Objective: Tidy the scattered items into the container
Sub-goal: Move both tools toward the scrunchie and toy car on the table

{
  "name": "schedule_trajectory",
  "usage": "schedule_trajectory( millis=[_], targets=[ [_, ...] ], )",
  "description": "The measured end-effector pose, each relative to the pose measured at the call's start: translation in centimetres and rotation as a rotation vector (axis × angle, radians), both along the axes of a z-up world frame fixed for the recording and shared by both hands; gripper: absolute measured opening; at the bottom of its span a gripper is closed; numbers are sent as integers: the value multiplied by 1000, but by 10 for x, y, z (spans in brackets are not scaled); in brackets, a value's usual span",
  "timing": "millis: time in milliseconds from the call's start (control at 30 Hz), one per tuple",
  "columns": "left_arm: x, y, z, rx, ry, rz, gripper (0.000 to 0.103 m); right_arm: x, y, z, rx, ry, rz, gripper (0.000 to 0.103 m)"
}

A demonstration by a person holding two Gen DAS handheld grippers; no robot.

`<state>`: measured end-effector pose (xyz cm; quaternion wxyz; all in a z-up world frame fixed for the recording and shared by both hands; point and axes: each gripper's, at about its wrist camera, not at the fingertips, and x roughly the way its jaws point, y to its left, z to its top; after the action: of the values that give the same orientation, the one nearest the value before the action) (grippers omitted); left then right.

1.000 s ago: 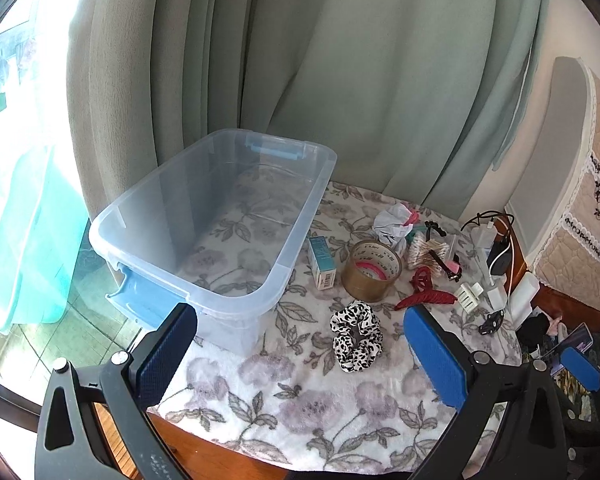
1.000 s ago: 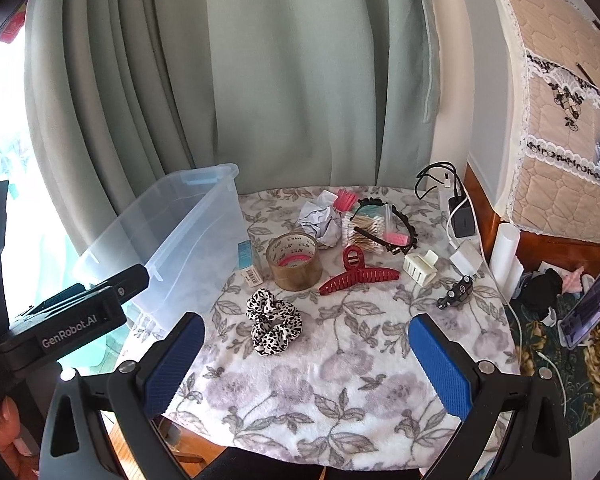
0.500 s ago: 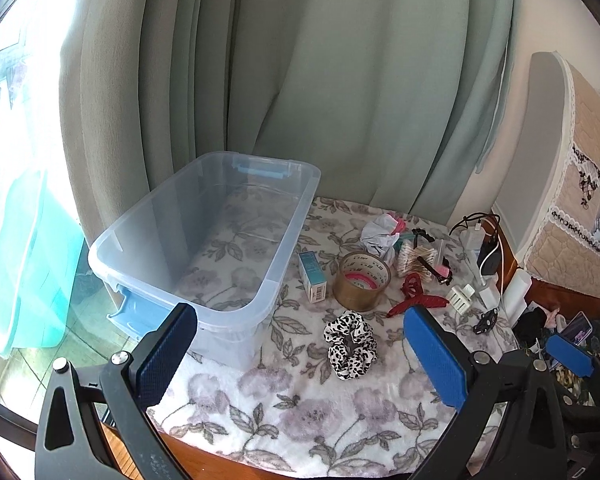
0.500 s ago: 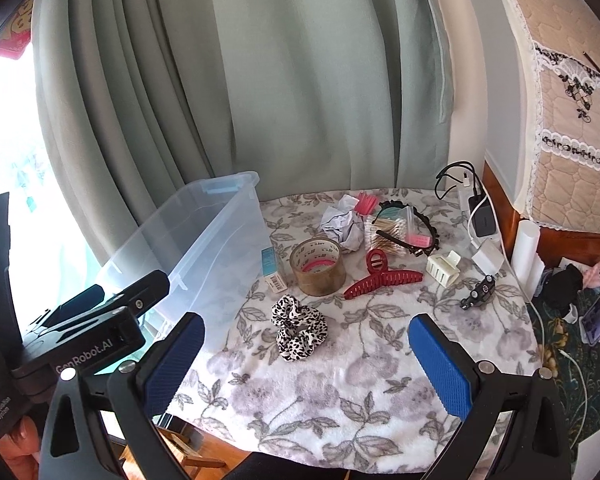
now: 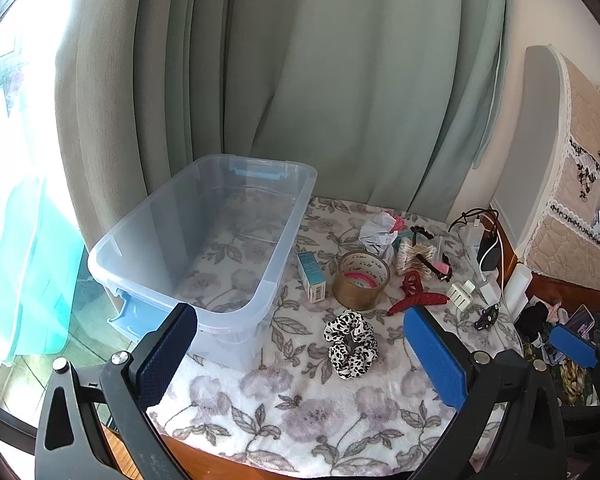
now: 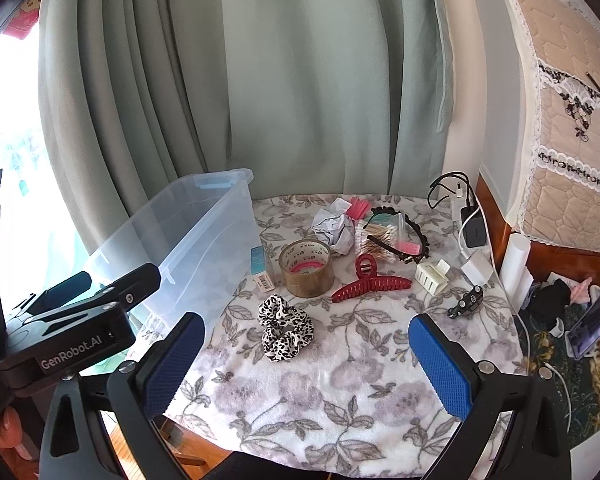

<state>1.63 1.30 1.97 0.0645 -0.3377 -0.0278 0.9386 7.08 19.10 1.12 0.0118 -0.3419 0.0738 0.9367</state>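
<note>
While both grippers hang above the near edge of the flower-print cloth (image 6: 340,396), neither holds anything: the left gripper (image 5: 300,356) has its blue pads spread wide apart, and the right gripper (image 6: 306,364) is spread just as wide.

Taking the roll of brown tape (image 6: 306,268) as the landmark, the clear plastic container (image 5: 204,248) stands well to its left, at the cloth's left edge against the green curtain (image 5: 340,100), with nothing inside but the cloth pattern showing through its floor. A small teal box (image 6: 260,266) lies between the tape and the container wall, just beside the tape. A leopard-print scrunchie (image 6: 286,328) sits just in front of the tape, closest to the grippers. A red claw clip (image 6: 370,280) lies just right of the tape, and a cream claw clip (image 6: 432,276) lies further right. Behind the tape, touching or nearly touching it, is a crumpled paper wad (image 6: 334,228). Behind and to the right of the tape, a bag of cotton swabs (image 6: 380,236) and a black headband (image 6: 410,228) overlap in a heap. A small black clip (image 6: 466,300) lies far to the right, near the cloth's edge.
</note>
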Motion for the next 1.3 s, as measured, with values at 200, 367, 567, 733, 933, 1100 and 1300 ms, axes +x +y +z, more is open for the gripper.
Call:
schedule_trajectory(
  millis=[200,367,567,733,933,1100,1300],
  targets=[
    [0,0,-1,-5,-5,0,103,1,-6,0,-30,-6,54,103],
    [1,3,2,-18,2,-8,103,2,-9,1,-35,-5,67,103],
    [0,1,3,-9,-4,-4,103,1,-7,2,-19,-2,48,103],
    [-2,4,2,-17,2,-16,103,0,-7,1,-25,3,60,103],
    [-9,6,-5,19,-3,-15,103,-4,-3,-5,-35,-5,58,103],
    [-16,20,-11,24,2,-41,103,-9,13,-13,-60,-17,33,103],
    [-33,54,-15,33,3,-123,103,-13,45,-20,-82,-5,-12,103]
  ],
)
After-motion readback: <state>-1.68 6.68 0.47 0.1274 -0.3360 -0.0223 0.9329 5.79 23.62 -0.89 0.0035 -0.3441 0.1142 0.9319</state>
